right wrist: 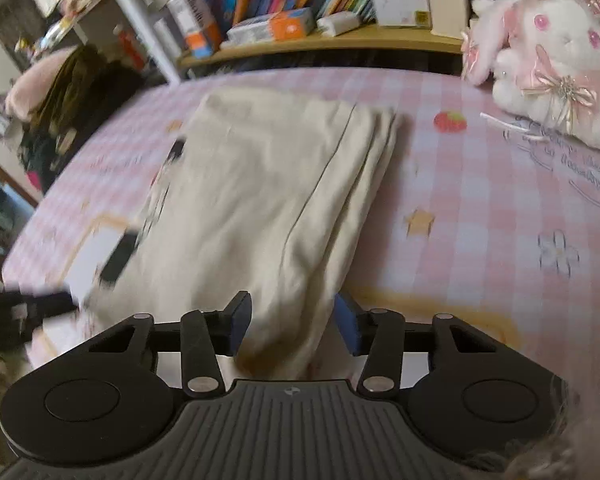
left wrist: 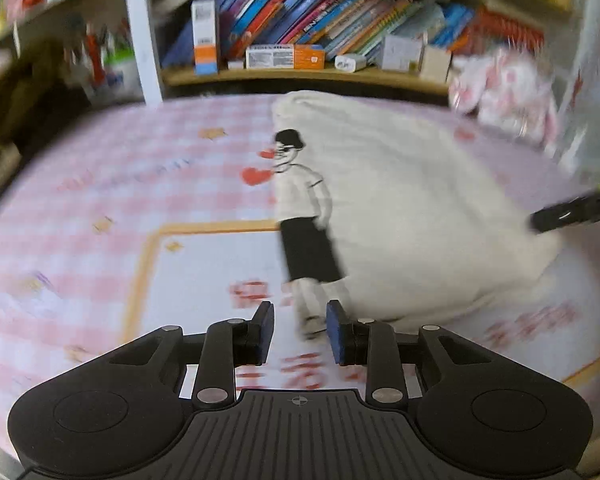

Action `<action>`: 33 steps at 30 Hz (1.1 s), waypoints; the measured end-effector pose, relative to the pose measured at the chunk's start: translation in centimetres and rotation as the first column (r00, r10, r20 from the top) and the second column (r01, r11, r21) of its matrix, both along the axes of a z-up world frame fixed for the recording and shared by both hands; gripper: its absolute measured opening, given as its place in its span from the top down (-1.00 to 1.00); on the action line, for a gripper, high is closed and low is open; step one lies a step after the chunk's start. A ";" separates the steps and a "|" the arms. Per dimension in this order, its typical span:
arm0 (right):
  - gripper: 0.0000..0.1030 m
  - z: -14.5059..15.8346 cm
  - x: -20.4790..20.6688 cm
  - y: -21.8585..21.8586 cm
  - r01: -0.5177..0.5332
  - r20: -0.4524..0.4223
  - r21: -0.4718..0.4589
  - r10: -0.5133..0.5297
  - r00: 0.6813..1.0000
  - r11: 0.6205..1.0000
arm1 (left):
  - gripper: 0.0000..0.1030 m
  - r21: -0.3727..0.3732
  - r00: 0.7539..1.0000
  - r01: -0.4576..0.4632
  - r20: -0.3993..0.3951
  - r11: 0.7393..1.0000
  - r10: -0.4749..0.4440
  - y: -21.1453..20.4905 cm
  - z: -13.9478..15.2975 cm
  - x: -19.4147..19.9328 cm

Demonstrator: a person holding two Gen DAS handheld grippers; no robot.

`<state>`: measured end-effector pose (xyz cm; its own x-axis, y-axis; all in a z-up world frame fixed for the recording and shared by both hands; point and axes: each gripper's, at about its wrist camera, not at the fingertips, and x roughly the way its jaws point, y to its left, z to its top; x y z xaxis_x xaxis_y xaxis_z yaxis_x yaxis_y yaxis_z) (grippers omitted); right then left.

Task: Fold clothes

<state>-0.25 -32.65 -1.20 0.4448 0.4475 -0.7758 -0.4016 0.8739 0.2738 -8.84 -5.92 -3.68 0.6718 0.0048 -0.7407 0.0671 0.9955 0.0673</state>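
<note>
A cream shirt (left wrist: pixel 400 208) lies folded into a long panel on a counter covered by a pink checked cloth (left wrist: pixel 100 184). A cartoon figure print (left wrist: pixel 306 216) in a black cap and black trousers runs along the shirt's left edge in the left wrist view. In the right wrist view the shirt (right wrist: pixel 260 200) shows layered folded edges along its right side, and its near end droops off the near edge.

The left tool (left wrist: pixel 300 330) is spread, its blue pads either side of the print's feet at the near left corner, pinching nothing. The right tool (right wrist: pixel 292 322) is also spread, with the shirt's near end lying between its pads; whether they touch the fabric cannot be told.

A white and pink plush rabbit (right wrist: pixel 548 60) sits at the far right of the counter. Beyond it a wooden shelf (left wrist: pixel 300 76) carries leaning books (left wrist: pixel 320 20) and small boxes (left wrist: pixel 286 57).
</note>
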 end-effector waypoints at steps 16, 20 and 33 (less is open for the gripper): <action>0.94 1.8 -1.2 -0.4 0.057 0.007 0.158 -0.059 0.998 0.986 | 0.35 0.400 0.971 0.236 -0.063 0.885 -0.231 -5.6 -2.9 0.3; 0.94 3.4 -0.8 -1.2 0.090 -0.023 0.231 -0.087 0.996 0.969 | 0.91 0.358 0.977 0.154 0.085 0.921 -0.197 -4.5 -0.6 -0.5; 0.93 -3.1 -5.2 -1.9 0.173 -0.170 0.137 -0.149 0.974 0.975 | 0.75 0.241 0.977 0.213 -0.082 0.947 -0.198 -1.1 -2.2 -1.6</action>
